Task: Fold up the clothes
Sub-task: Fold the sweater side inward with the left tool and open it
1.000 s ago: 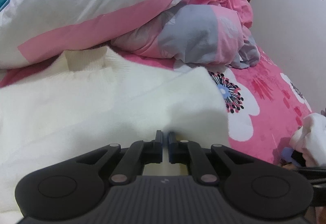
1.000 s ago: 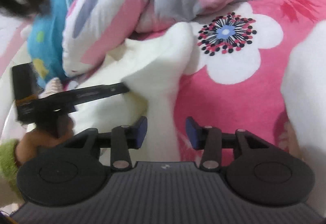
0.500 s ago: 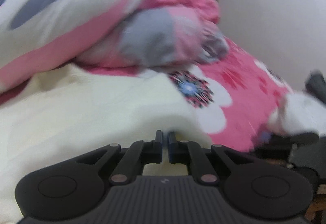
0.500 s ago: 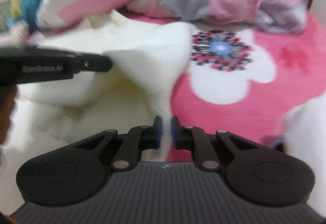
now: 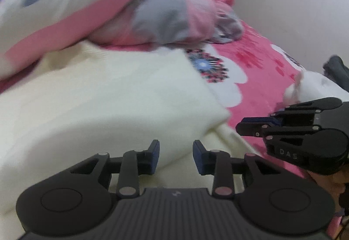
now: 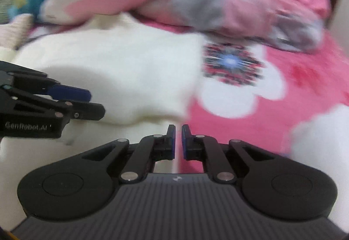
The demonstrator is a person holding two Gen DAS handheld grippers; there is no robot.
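Cream knit garment (image 5: 113, 96), one piece, lies folded over on the left part of the pink flowered bedspread (image 5: 259, 78), its folded edge running toward the near side. Behind it sits one bunched pink, white and grey quilt (image 5: 139, 6). One left gripper (image 5: 176, 158) hovers over the garment's near fold; its jaws have just been opening and stand partly apart, holding nothing. One right gripper (image 6: 178, 141), at the garment's right edge, has its jaws nearly together; whether cloth is pinched I cannot tell.
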